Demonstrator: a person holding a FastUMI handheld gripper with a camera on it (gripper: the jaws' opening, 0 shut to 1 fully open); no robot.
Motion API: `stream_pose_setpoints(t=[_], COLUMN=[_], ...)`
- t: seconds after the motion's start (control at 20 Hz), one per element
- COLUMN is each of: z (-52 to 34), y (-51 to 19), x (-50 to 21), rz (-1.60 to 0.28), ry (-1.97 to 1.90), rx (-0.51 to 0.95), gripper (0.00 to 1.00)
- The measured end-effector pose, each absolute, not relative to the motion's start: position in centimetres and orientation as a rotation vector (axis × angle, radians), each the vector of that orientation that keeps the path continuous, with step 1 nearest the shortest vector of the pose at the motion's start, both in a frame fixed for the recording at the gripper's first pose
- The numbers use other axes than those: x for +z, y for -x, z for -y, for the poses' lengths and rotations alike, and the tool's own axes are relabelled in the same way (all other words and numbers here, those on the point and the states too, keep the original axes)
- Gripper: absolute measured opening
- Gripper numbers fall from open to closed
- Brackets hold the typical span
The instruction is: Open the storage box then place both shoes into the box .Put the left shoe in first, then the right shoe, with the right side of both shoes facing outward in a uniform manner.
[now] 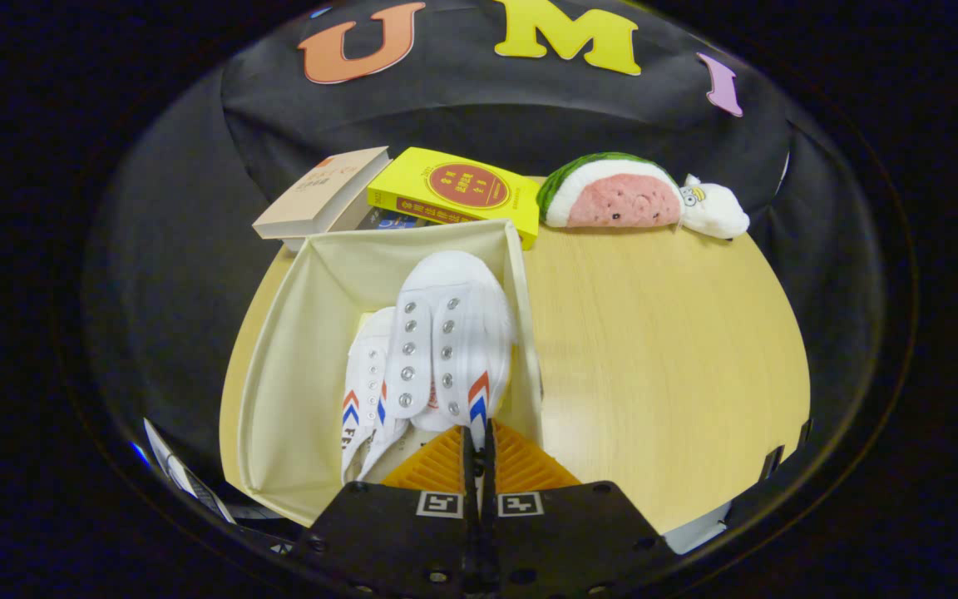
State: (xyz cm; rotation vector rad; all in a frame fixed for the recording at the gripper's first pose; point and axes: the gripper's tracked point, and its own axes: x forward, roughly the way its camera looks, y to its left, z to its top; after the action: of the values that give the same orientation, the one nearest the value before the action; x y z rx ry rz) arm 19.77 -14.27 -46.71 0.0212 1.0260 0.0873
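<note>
An open cream fabric storage box (pixel 292 374) stands on the wooden table just ahead of my fingers. One white canvas shoe (pixel 362 391) with red and blue chevrons lies inside it, on the left. A second matching shoe (pixel 446 333) sits over it, toe pointing away from me, against the box's right wall. My gripper (pixel 479 453) is shut on this upper shoe, pinching the thin heel edge between both fingers. The lower shoe is mostly hidden by the upper one.
Behind the box lie a beige book (pixel 321 195) and a yellow book (pixel 454 195). A watermelon plush (pixel 612 195) and a small white plush (pixel 716 212) rest at the table's far right. Bare tabletop (pixel 662 349) spreads right of the box.
</note>
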Motion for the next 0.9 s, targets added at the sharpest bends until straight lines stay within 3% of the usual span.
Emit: stream_pose_setpoints(t=[0.3,0.35,0.55,0.7,0.85,0.9], z=[13.4,12.9,12.4,12.5,13.3,13.8], y=[-20.0,-19.8,-19.3,-18.7,-17.9,-17.7], x=[-47.7,-47.8,-46.2,-43.8,-40.8,-39.6], rz=[-1.035,-1.038,-0.972,-0.912,-0.846,-0.818], ry=[-0.044,-0.051,-0.039,-0.015,-0.024,-0.03], rx=[0.075,0.091,0.133,0.137,0.141,0.137], gripper=[0.02,0.13,0.34,0.66,0.92,0.94])
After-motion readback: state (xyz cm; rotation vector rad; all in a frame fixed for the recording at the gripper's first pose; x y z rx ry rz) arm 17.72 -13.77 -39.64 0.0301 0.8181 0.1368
